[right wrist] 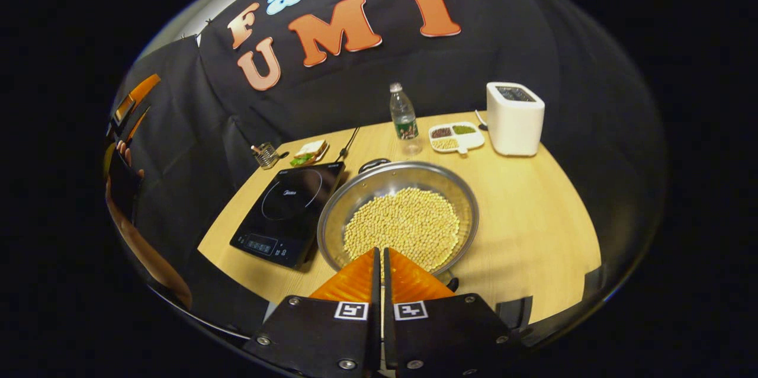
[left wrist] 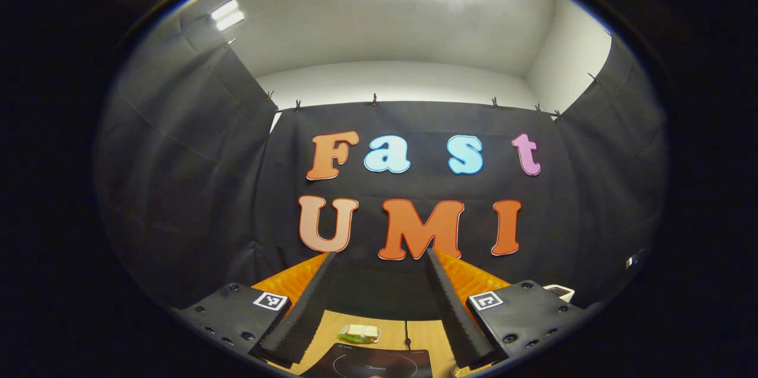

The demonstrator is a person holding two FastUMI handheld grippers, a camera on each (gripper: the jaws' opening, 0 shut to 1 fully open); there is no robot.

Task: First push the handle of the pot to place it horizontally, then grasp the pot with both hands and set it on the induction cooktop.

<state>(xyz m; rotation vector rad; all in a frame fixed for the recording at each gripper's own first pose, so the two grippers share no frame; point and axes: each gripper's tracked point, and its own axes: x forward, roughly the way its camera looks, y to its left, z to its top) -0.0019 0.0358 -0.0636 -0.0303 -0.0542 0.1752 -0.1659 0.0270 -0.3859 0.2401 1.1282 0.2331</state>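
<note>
The pot (right wrist: 398, 218), full of pale beans, stands on the wooden table (right wrist: 533, 212) just right of the induction cooktop (right wrist: 290, 206). The right gripper (right wrist: 382, 265) hangs over its near rim, its fingers closed together and holding nothing. The left gripper (left wrist: 379, 307) is raised toward the wall, fingers wide apart and empty.

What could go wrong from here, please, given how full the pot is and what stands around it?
1. The pot holds loose beans; tilting it during the two-handed lift could spill them.
2. The water bottle stands close behind the pot's far rim, so a hard push on the handle might knock it over.
3. The left gripper is open and aimed at the booth wall, high above the induction cooktop, so the two grasps may not line up.
</note>
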